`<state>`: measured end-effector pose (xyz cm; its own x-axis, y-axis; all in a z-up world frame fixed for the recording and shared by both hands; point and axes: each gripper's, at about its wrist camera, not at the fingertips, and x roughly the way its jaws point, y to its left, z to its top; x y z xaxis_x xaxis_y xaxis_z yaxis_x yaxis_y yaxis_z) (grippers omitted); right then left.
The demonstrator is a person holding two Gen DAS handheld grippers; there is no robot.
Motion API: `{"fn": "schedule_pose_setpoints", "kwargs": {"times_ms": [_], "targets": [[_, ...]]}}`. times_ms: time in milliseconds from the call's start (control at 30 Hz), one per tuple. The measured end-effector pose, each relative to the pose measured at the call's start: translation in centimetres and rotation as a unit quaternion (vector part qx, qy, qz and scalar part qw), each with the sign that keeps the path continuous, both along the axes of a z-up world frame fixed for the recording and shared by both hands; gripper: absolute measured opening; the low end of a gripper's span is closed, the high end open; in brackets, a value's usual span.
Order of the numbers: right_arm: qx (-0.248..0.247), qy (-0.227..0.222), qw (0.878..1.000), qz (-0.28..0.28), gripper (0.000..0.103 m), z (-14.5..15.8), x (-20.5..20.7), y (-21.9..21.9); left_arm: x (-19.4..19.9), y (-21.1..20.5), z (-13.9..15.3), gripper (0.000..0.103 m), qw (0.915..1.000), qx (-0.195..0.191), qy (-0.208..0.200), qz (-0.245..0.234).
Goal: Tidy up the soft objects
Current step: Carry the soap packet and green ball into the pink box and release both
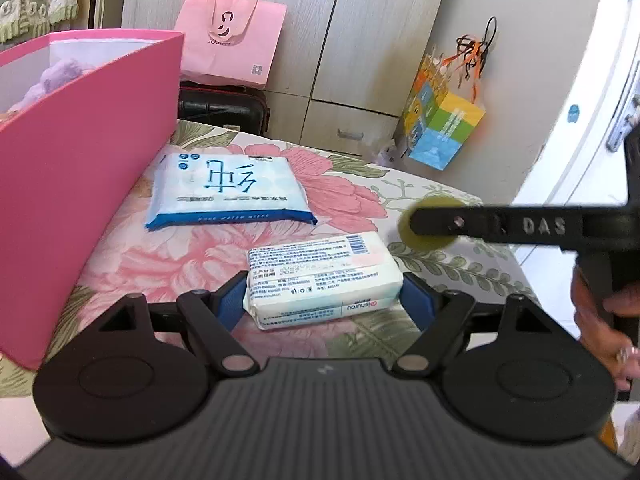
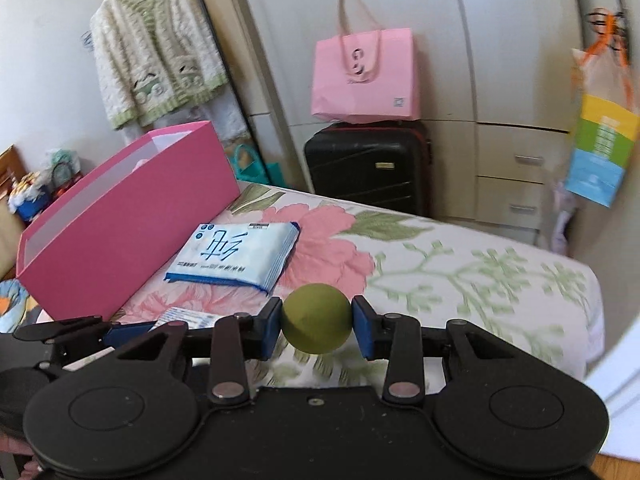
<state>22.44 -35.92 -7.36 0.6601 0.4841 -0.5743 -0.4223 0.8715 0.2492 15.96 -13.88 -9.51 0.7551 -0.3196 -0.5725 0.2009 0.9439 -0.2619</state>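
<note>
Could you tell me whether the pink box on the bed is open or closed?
Open: the pink cardboard box has no lid on, and its pale inner walls show.

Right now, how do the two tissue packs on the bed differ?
The blue wet-wipes pack is flat and wide and lies free beside the pink box; the white tissue pack is thicker and blockier, with its barcode side up, between the left tool's pads. Both are soft plastic-wrapped packs.

left claw (image 1: 323,300) gripping tissue pack (image 1: 322,280), pink box (image 1: 88,184)
</note>
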Motion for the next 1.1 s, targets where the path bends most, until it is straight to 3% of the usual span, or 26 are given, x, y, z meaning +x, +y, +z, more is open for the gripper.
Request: {"fn": "schedule_pose_setpoints", "kwargs": {"times_ms": [233, 633, 900, 1100], "targets": [[-0.011, 0.002, 0.999, -0.040, 0.043, 0.5, -4.6, 1.2, -2.2, 1.8, 0.6, 0.079, 0.9995, -0.017, 0.003, -0.025], [-0.026, 0.056, 0.995, -0.073, 0.043, 0.4, -10.6, 6.2, -7.1, 5.8, 1.0, 0.079, 0.9973, -0.033, 0.018, -0.064], [-0.016, 0.083, 0.994, -0.067, 0.043, 1.5, -13.6, 9.7, -8.9, 10.0, 1.6, 0.079, 0.9928, -0.050, 0.049, -0.097], [0.022, 0.081, 0.996, -0.043, 0.043, 3.4, -14.3, 12.4, -9.4, 14.5, 4.7, 0.079, 0.9925, -0.055, 0.029, -0.105]]}}
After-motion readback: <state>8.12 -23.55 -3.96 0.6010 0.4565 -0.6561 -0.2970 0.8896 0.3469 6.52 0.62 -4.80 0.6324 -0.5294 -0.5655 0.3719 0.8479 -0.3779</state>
